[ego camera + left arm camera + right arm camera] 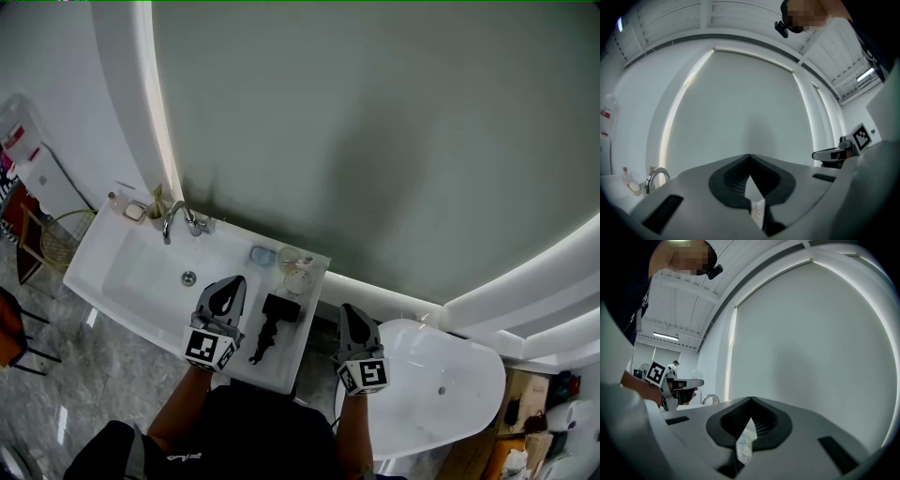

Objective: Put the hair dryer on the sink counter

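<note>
Status: the hair dryer is laid flat on the right part of the sink counter, near the front edge. Its bulky end is toward the back edge and its thin end toward the front. It is kept off the basin, so it is judged to rest stably on flat surface. No overhang can be made out.

The left gripper is held level over the counter, between basin and dryer. It is just beside the dryer and not seen touching it. Its fingers are closed tip to tip with nothing between them.

The right gripper is held off the counter's right edge, over the gap toward the white tub. Its fingers are also together and empty.

Placement is judged done, with both tools parked clear so the dryer isn't knocked.

Surface: the counter is white and glossy, with the basin sunk in the left part.
- A chrome faucet is mounted at the back edge.
- Small toiletries are grouped at the back-left corner.
- A few small containers are set along the back edge, behind the dryer and apart from it.

Room: a large arched grey panel with a lit rim, probably a mirror, is fixed above the counter. The floor is grey and marble-look. A wire basket is seen off the left edge.
</note>
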A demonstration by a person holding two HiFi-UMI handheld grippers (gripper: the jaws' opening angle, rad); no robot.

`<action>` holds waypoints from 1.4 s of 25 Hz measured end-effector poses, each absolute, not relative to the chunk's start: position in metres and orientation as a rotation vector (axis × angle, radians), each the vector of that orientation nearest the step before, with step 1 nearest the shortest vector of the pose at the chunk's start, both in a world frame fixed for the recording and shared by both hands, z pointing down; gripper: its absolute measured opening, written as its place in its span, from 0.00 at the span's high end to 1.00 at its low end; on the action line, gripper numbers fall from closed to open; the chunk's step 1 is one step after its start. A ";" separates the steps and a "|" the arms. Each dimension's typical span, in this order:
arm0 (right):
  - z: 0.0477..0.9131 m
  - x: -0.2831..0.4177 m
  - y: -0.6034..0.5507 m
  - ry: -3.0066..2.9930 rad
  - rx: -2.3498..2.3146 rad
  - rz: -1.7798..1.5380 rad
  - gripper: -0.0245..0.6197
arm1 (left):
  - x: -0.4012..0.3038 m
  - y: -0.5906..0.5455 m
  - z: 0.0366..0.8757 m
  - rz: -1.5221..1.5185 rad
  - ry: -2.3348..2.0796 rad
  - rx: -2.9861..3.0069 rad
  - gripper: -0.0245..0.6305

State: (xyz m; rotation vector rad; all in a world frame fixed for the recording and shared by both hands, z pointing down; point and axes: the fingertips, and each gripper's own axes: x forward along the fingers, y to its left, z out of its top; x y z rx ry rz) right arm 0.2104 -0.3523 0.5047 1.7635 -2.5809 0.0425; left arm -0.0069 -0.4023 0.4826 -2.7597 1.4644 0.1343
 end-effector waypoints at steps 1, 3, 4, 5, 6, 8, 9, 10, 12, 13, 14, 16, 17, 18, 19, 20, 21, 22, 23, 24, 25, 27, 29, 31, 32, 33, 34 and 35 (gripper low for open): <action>0.504 0.211 -0.352 -2.578 1.762 0.039 0.92 | -0.007 -0.403 0.483 0.122 1.468 -2.754 0.93; 0.503 0.213 -0.352 -2.572 1.762 0.029 0.92 | -0.006 -0.401 0.483 0.124 1.442 -2.763 0.93; 0.503 0.215 -0.351 -2.571 1.769 0.027 0.92 | -0.005 -0.399 0.481 0.135 1.423 -2.769 0.93; 0.503 0.217 -0.351 -2.570 1.777 0.031 0.92 | -0.005 -0.397 0.480 0.143 1.406 -2.772 0.93; 0.504 0.219 -0.350 -2.566 1.786 0.040 0.92 | -0.004 -0.395 0.478 0.144 1.391 -2.770 0.93; 0.506 0.221 -0.349 -2.554 1.803 0.054 0.92 | -0.003 -0.393 0.478 0.136 1.372 -2.766 0.93; 0.506 0.220 -0.349 -2.546 1.807 0.052 0.92 | -0.003 -0.392 0.478 0.137 1.369 -2.766 0.93; 0.505 0.219 -0.349 -2.540 1.807 0.046 0.92 | -0.004 -0.392 0.478 0.142 1.369 -2.769 0.93; 0.504 0.215 -0.349 -2.535 1.789 0.030 0.92 | -0.005 -0.392 0.478 0.148 1.369 -2.773 0.93; 0.506 0.214 -0.349 -2.533 1.774 0.019 0.92 | -0.005 -0.392 0.477 0.147 1.367 -2.771 0.93; 0.507 0.212 -0.349 -2.530 1.758 0.010 0.92 | -0.005 -0.392 0.477 0.148 1.365 -2.770 0.93; 0.509 0.210 -0.349 -2.528 1.740 0.011 0.92 | -0.007 -0.392 0.476 0.154 1.366 -2.769 0.93; 0.510 0.209 -0.348 -2.529 1.738 0.019 0.92 | -0.008 -0.392 0.476 0.156 1.369 -2.771 0.93; 0.510 0.208 -0.348 -2.529 1.736 0.025 0.92 | -0.009 -0.393 0.477 0.155 1.371 -2.775 0.93; 0.511 0.207 -0.348 -2.528 1.732 0.027 0.92 | -0.010 -0.393 0.479 0.152 1.373 -2.785 0.93; 0.511 0.206 -0.349 -2.525 1.731 0.025 0.92 | -0.011 -0.394 0.481 0.147 1.376 -2.799 0.93; 0.510 0.206 -0.349 -2.523 1.733 0.022 0.92 | -0.011 -0.395 0.483 0.143 1.381 -2.810 0.93; 0.510 0.206 -0.350 -2.522 1.738 0.018 0.92 | -0.012 -0.395 0.484 0.141 1.387 -2.816 0.93; 0.510 0.206 -0.351 -2.522 1.742 0.014 0.92 | -0.012 -0.395 0.484 0.142 1.392 -2.819 0.93; 0.510 0.205 -0.350 -2.523 1.742 0.013 0.92 | -0.012 -0.395 0.485 0.143 1.395 -2.821 0.93; 0.509 0.204 -0.350 -2.525 1.739 0.015 0.92 | -0.012 -0.394 0.485 0.144 1.396 -2.824 0.93; 0.507 0.202 -0.350 -2.531 1.735 0.018 0.92 | -0.013 -0.394 0.486 0.142 1.395 -2.832 0.93; 0.508 0.201 -0.350 -2.532 1.730 0.016 0.92 | -0.012 -0.395 0.487 0.134 1.387 -2.844 0.93; 0.507 0.200 -0.350 -2.533 1.728 0.014 0.92 | -0.010 -0.394 0.489 0.127 1.377 -2.855 0.93; 0.505 0.200 -0.349 -2.534 1.730 0.016 0.92 | -0.010 -0.394 0.490 0.127 1.377 -2.859 0.93; 0.505 0.200 -0.349 -2.533 1.732 0.017 0.92 | -0.009 -0.394 0.491 0.128 1.377 -2.862 0.93; 0.504 0.200 -0.350 -2.532 1.733 0.017 0.92 | -0.008 -0.393 0.490 0.131 1.372 -2.864 0.93; 0.505 0.201 -0.350 -2.530 1.732 0.016 0.92 | -0.006 -0.393 0.490 0.132 1.360 -2.865 0.93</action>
